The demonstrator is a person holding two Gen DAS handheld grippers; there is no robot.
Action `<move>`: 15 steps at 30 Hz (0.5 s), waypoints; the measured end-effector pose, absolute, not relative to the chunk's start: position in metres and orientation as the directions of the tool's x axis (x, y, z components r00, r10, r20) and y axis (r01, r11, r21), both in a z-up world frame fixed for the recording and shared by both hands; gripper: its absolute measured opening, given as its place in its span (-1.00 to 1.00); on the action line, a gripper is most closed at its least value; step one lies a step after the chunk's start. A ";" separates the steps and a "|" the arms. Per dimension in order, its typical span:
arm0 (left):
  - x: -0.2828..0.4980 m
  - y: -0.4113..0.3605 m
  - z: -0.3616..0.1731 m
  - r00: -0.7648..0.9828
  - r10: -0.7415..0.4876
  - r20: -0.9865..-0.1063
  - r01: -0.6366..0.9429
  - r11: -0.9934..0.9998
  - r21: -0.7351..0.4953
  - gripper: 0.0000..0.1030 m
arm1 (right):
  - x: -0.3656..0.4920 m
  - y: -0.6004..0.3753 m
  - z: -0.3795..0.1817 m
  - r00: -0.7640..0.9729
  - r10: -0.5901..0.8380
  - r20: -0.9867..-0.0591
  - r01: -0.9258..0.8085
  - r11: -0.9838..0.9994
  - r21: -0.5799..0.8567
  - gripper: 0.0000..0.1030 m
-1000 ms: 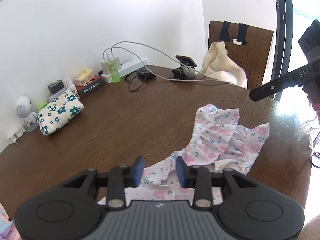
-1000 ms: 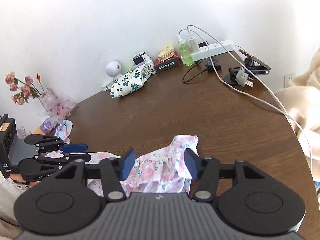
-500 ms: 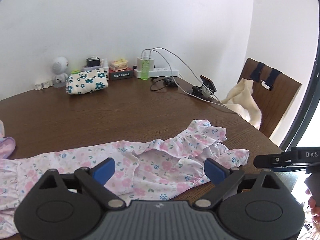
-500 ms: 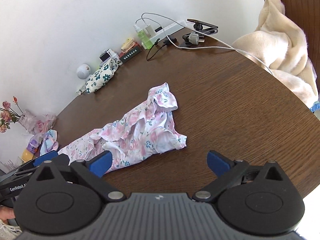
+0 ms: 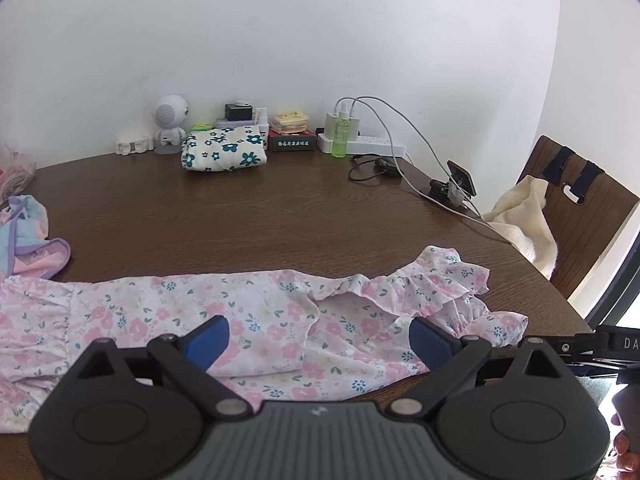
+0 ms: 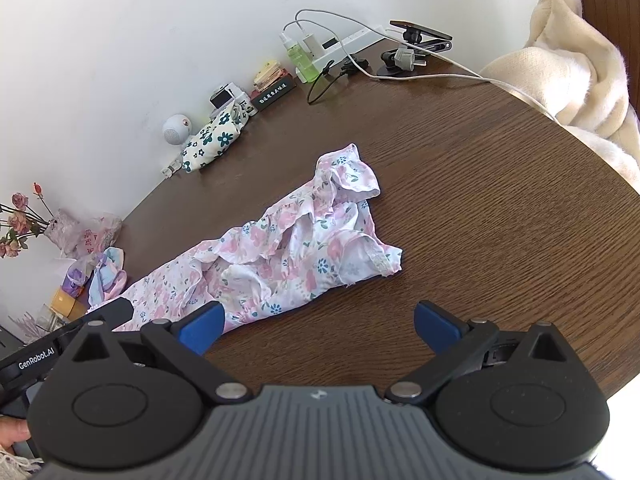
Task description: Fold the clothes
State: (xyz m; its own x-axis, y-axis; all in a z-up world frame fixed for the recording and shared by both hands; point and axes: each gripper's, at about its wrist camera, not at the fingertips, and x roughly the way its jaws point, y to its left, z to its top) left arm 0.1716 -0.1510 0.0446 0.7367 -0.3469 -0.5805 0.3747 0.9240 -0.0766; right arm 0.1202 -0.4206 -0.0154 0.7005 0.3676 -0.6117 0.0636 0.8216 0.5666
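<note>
A pink floral ruffled garment lies stretched out on the dark wooden table, its ruffled end toward the right. My left gripper hovers just above the garment's middle, open wide, nothing between its blue fingertips. My right gripper is open too, held above the table's near edge beside the garment's lower hem, touching nothing. In the left wrist view the right gripper's body shows at the far right; the right wrist view catches the left gripper's body at lower left.
A folded blue-flowered cloth, speaker figure, boxes, green bottle, power strip and cables line the wall. A phone stand, chair with cream blanket, pastel garment and dried flowers are around.
Both grippers let go of the garment, opened wide and pulled back. The garment now lies spread on the table, and the left view has swung to face the wall.
</note>
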 end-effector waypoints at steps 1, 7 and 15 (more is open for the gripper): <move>0.174 -0.153 0.045 0.733 -0.356 -0.579 0.386 0.919 -0.077 0.86 | 0.123 -0.420 -0.017 0.700 0.377 -0.606 0.062 0.814 0.577 0.99; 0.213 -0.187 0.041 0.679 -0.416 -0.605 0.527 0.850 0.007 0.00 | 0.138 -0.415 -0.030 0.711 0.420 -0.564 0.080 0.749 0.658 0.85; 0.256 -0.213 -0.002 0.546 -0.478 -0.688 0.660 0.751 0.002 -0.50 | 0.159 -0.426 -0.044 0.790 0.353 -0.501 0.169 0.661 0.731 0.33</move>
State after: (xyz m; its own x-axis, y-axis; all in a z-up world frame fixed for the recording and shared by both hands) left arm 0.2559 -0.2125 -0.0020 0.5462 -0.4777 -0.6881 0.6600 0.7512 0.0025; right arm 0.1587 -0.4259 -0.0438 0.7901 0.3529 -0.5012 0.1690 0.6606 0.7314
